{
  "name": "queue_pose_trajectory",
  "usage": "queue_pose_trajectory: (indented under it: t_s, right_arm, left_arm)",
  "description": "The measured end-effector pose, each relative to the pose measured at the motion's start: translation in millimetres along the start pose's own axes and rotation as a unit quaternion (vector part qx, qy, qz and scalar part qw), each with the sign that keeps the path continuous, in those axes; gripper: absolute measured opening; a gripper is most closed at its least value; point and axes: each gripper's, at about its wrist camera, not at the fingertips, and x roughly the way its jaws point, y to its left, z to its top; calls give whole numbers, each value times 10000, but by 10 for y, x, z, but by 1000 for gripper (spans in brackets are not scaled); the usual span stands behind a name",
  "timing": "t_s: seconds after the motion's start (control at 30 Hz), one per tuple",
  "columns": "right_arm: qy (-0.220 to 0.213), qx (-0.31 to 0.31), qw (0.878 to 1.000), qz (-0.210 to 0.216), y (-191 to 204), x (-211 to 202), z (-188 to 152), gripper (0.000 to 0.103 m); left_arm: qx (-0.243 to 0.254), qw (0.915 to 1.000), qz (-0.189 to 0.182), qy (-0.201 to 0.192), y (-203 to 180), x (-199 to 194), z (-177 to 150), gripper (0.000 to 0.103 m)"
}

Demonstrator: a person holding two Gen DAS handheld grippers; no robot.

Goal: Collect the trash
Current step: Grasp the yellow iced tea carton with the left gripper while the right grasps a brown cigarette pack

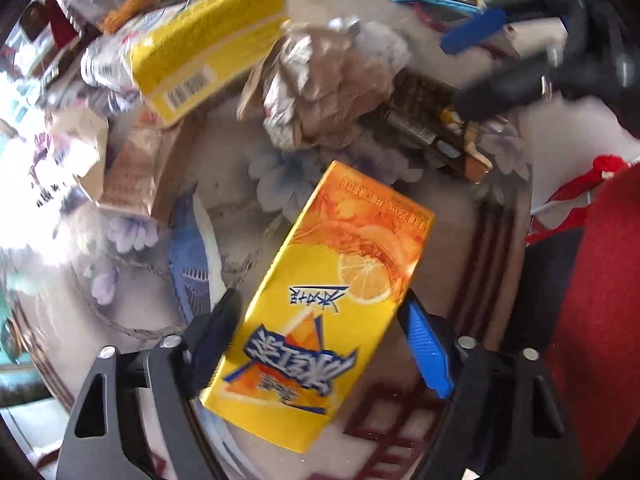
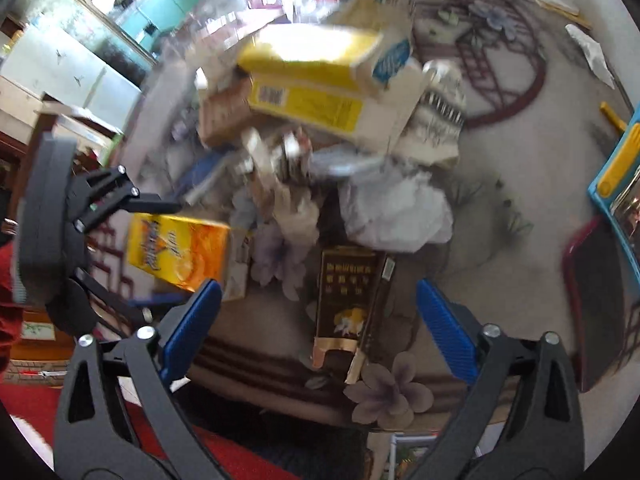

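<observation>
- L gripper: points steeply down, jaws spread wide w/ a carton between them; near-side finger looks dark, far-side finger shows its blue ribbed pad; contact w/ carton can't be told.
- R gripper: also aimed steeply down, jaws apart, both blue pads face inward, nothing clamped.
- In R wrist view, L gripper body sits at left edge; in L wrist view, R gripper is blurred at upper right.

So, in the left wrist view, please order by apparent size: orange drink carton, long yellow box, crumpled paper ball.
1. Orange drink carton, though nearest the camera.
2. Long yellow box.
3. Crumpled paper ball.
</observation>
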Motion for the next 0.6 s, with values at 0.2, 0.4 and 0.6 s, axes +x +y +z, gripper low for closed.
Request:
queue_pose_trajectory:
  t_s: [0.2,0.4,0.6]
  right_arm:
    - [236,30,9997,-26,48,205,-119,85]
    - [378,-250,9983,-362,145,385,-177,51]
    - [383,-19,9988,304,172,308,-106,40]
  left_arm:
    - [-745,9956,-189,-537,122,-222,-77,60]
    - [-2079,9699,-181,-1252,376,-622,-324,59]
    - [-2965,9376,-78,-1817,414,-1004,-536,59]
